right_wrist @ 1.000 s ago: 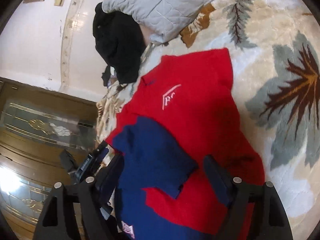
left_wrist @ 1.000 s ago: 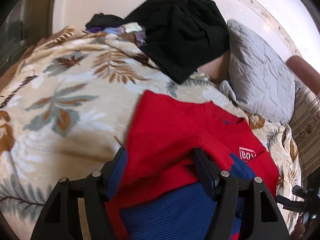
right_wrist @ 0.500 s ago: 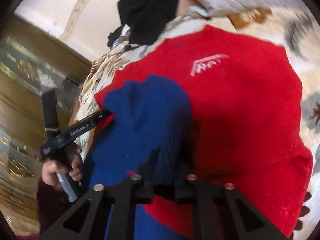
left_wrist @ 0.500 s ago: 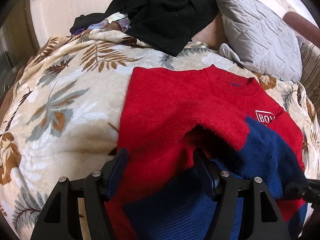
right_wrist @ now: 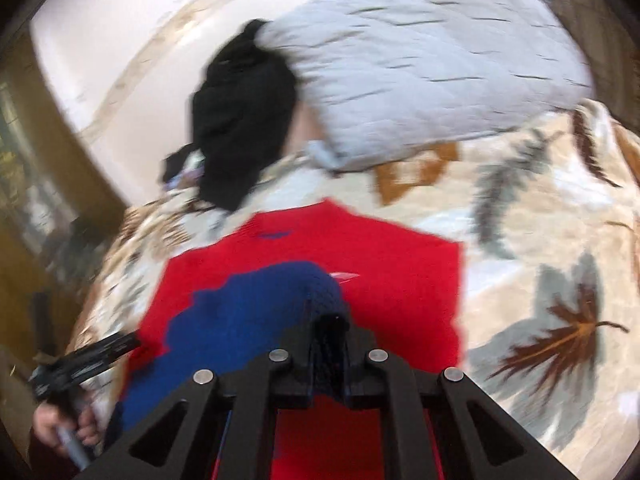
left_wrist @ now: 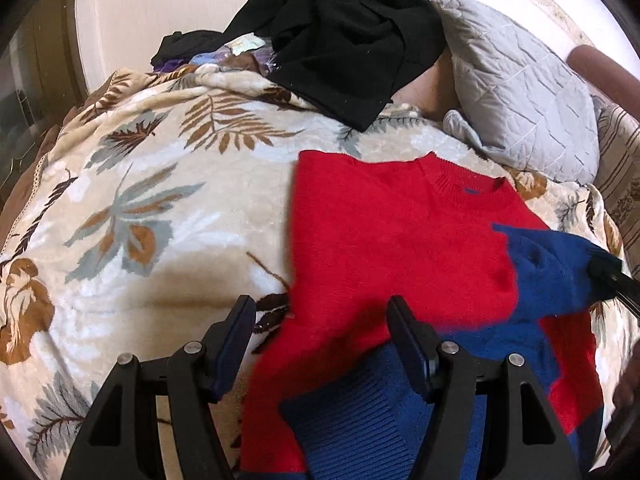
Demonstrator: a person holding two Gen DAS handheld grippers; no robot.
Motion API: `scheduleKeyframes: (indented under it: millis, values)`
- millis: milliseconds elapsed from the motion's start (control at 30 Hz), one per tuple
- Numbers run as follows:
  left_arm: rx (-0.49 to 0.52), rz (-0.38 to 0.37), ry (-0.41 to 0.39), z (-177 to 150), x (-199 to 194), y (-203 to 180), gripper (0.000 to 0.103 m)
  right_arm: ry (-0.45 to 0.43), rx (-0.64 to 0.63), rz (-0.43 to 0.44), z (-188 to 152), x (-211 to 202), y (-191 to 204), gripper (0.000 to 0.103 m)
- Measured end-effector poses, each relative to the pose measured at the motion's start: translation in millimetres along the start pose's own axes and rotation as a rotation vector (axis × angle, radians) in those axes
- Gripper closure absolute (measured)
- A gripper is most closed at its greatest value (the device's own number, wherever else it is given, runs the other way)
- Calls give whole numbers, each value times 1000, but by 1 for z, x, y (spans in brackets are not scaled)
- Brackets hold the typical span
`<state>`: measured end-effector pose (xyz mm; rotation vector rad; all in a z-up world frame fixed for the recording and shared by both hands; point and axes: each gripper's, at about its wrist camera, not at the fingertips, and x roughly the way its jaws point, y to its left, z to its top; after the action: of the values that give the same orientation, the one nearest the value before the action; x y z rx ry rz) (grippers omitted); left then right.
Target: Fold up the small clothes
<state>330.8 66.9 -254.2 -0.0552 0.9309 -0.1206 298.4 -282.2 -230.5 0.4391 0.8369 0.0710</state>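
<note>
Your right tongs [right_wrist: 328,330] are clamped on the blue sleeve [right_wrist: 256,320] of the red knit sweater [left_wrist: 392,248], pinching the ribbed cuff end between the pads; the jaws have just closed, with that knit bunched between them. The sleeve arcs up off the sweater body as a soft rounded hump. In the left wrist view the same cuff shows at the right edge, pulled taut into a point. Your left tongs [left_wrist: 320,340] stand wide, nothing gripped: one finger sits over the blanket [left_wrist: 160,208], the other over red knit near the blue ribbed hem [left_wrist: 360,420]. The sweater lies flat on the bed, chest up, crew neck toward the pillow [left_wrist: 520,92], a small white logo half hidden behind the sleeve. The blanket is plush, cream, with brown and grey leaf print. The pillow is grey and quilted with diamond stitching, its corner just beside the collar. A crumpled black garment [left_wrist: 348,32] lies heaped at the blanket's far edge, touching the pillow. The right wrist view is motion-blurred.
</note>
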Motion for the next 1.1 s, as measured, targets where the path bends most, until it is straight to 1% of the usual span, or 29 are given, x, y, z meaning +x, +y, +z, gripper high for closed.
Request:
scheduleKeyframes:
  millis: [67,100,133,167,233,367,400,433,467,500,533,633,667,733,800,833,867,933,1000,1033,1100]
  values:
    - [4,3,0,0,1,-1,35,105,80,13,1,20,-24,92]
    - [6,1,2,0,2,-1,35,125,151,38,-1,24,-37,92]
    - [8,0,2,0,3,-3,35,129,245,93,-2,25,-52,89]
    - [12,-1,-1,0,3,-4,35,131,291,123,-2,24,-59,87]
    - [25,-3,-23,0,0,-8,35,110,359,155,3,16,-71,82]
    - [66,-14,-52,-1,-3,-22,35,7,407,183,8,-8,-83,71]
    - [87,-9,-50,-2,-2,-26,35,-19,422,186,8,-14,-86,67]
    - [104,3,-41,-3,1,-30,35,-54,428,187,8,-21,-88,48]
    - [118,17,-29,-5,5,-33,35,-75,425,188,9,-23,-87,37]
    - [125,26,-21,-6,7,-34,35,-85,392,208,9,-26,-81,37]
    - [136,37,-11,-7,10,-36,35,-65,346,219,10,-25,-71,37]
    - [164,69,8,-10,15,-42,35,-56,196,218,10,-24,-39,40]
    - [167,76,21,-11,17,-42,34,-44,151,207,8,-20,-29,42]
    - [161,74,38,-12,21,-41,34,26,93,164,2,-2,-19,45]
    - [159,71,40,-13,22,-41,34,92,97,112,-2,21,-23,51]
    - [161,69,42,-13,21,-41,34,96,115,92,-3,29,-29,61]
    - [163,67,43,-13,21,-41,34,89,125,79,-2,31,-33,68]
    - [168,65,45,-14,21,-41,34,68,140,78,4,32,-35,68]
    - [164,60,39,-13,19,-40,35,41,133,75,8,26,-29,66]
    - [158,49,26,-11,15,-40,35,25,133,93,10,21,-26,64]
    - [147,10,-10,-9,7,-40,35,23,134,152,11,15,-21,64]
